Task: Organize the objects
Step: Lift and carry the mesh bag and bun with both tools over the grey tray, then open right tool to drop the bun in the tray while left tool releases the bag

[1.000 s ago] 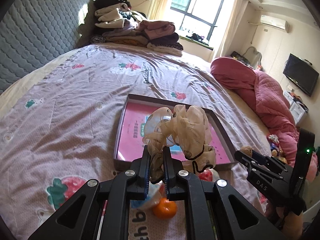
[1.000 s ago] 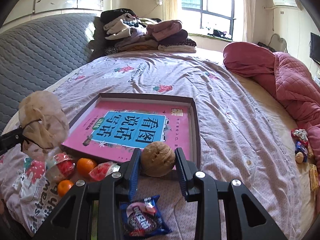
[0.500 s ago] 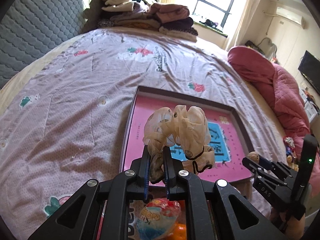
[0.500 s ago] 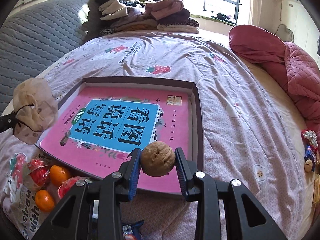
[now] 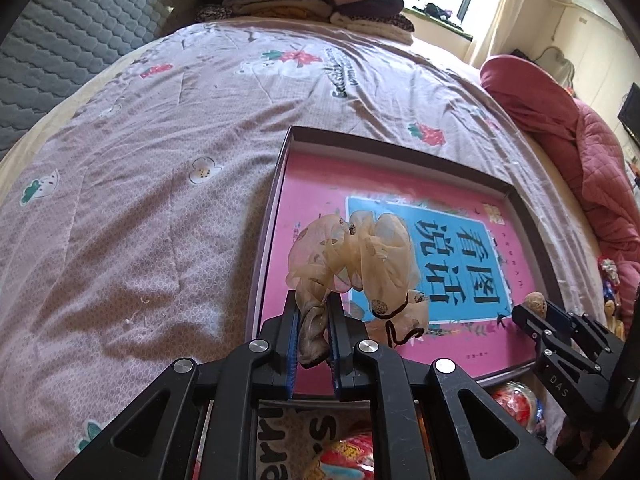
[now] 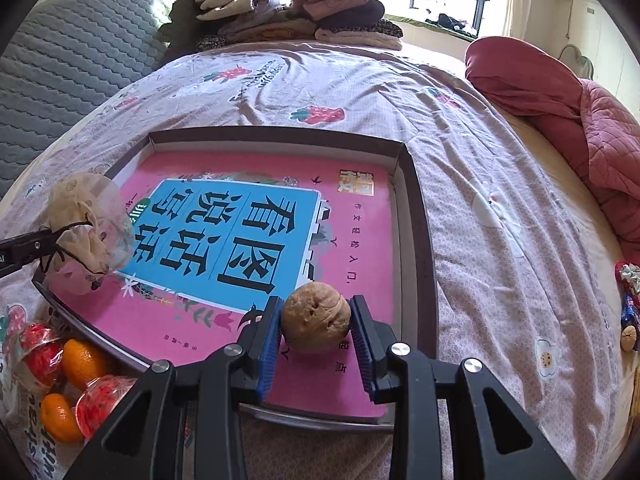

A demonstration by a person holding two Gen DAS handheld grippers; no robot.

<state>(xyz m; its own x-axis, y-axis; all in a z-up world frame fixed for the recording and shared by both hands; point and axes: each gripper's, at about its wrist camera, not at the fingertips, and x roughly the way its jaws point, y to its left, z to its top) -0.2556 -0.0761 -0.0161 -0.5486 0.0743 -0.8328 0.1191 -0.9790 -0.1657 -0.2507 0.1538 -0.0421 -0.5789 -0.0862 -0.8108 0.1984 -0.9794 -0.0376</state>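
A shallow dark-rimmed box (image 5: 276,184) with a pink and blue book cover inside lies on the bed; it also shows in the right wrist view (image 6: 416,216). My left gripper (image 5: 314,320) is shut on a beige sheer scrunchie (image 5: 360,252) and holds it above the box's near left corner. The scrunchie also shows in the right wrist view (image 6: 86,224). My right gripper (image 6: 316,320) is shut on a brown walnut (image 6: 316,316) above the box's near right part. The walnut shows in the left wrist view (image 5: 535,303) too.
Oranges (image 6: 82,362) and red wrapped snacks (image 6: 98,400) lie on the bed just before the box at the left. A red quilt (image 6: 560,100) lies at the right, folded clothes (image 6: 296,12) at the back. Small items (image 6: 628,308) lie at the far right.
Both grippers have moved forward over the box, still holding the scrunchie and the walnut. The snack packet under the right gripper has passed out of view.
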